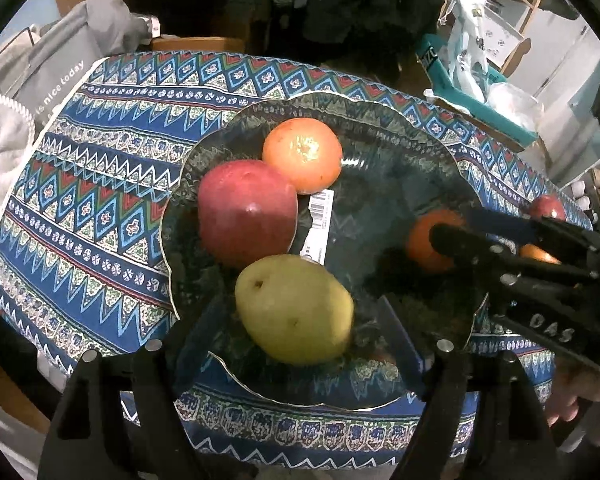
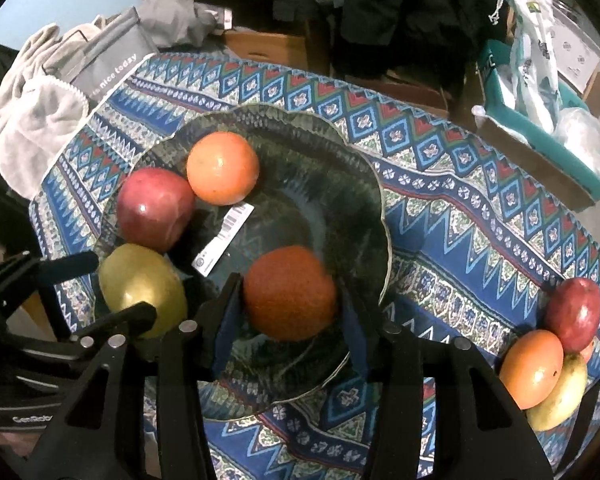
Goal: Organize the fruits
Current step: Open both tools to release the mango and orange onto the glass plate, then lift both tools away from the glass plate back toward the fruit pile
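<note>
A dark glass plate [image 1: 380, 120] [image 2: 340, 152] sits on a blue patterned tablecloth. On it lie a red apple [image 1: 246, 212] [image 2: 154, 208], a pale orange [image 1: 302, 154] [image 2: 222, 168] and a yellow-green pear [image 1: 294, 308] [image 2: 142, 286]. My left gripper [image 1: 300, 344] is open around the pear, which sits on the plate. My right gripper [image 2: 290, 312] [image 1: 444, 236] holds a dark orange [image 2: 290, 292] [image 1: 428, 240] between its fingers, low over the plate's near part.
More fruit lies on the cloth to the right: a red apple [image 2: 574, 312], an orange [image 2: 532, 368] and a yellow pear [image 2: 562, 392]. A barcode label [image 2: 224, 236] lies on the plate. Grey clothes [image 2: 40, 120] lie at the left, a teal box [image 2: 540, 152] at the right.
</note>
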`<state>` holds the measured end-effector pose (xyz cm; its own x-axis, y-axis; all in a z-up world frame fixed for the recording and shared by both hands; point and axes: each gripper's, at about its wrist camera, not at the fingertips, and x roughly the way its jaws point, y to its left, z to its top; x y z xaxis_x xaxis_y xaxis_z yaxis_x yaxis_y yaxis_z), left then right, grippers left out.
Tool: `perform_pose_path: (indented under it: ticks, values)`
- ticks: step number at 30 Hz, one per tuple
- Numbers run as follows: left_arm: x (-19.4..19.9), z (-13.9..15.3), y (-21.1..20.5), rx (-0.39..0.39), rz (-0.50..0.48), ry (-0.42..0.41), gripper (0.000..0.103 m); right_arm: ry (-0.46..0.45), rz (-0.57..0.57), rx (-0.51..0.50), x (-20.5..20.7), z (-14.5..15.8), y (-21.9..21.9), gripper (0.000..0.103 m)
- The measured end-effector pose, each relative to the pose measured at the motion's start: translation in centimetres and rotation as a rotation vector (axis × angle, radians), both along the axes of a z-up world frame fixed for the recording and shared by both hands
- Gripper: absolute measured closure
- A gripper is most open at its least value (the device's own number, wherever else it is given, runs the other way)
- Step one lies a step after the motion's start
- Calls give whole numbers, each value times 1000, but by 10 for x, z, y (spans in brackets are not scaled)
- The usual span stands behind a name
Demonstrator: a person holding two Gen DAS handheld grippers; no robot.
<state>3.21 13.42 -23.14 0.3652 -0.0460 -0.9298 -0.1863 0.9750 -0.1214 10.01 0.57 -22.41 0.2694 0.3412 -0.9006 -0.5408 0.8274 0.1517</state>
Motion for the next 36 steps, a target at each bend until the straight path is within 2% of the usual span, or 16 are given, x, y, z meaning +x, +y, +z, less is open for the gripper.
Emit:
perform_pose_path:
  ticks: [2, 11, 15, 24, 27, 36]
  values:
    - [-1, 1, -2, 5, -4, -2, 22, -13, -4, 23, 0, 5, -2, 43]
    - [-4, 20, -8, 56, -18, -52, 22, -70, -42, 38, 1, 26, -10, 43]
    - [-5, 33, -11, 94, -18, -96, 22, -140, -61, 23, -3, 42, -14, 42]
    - [-6, 64, -19, 141, -23, -188, 21, -258, -112, 36, -12, 78, -28, 34]
    - [-7, 73, -22, 147, -24, -219, 17, -291, -123, 40, -16, 90, -35, 32]
    - [-12, 99, -37, 153, -55, -284, 16, -372, -154, 56, -28, 121, -55, 28]
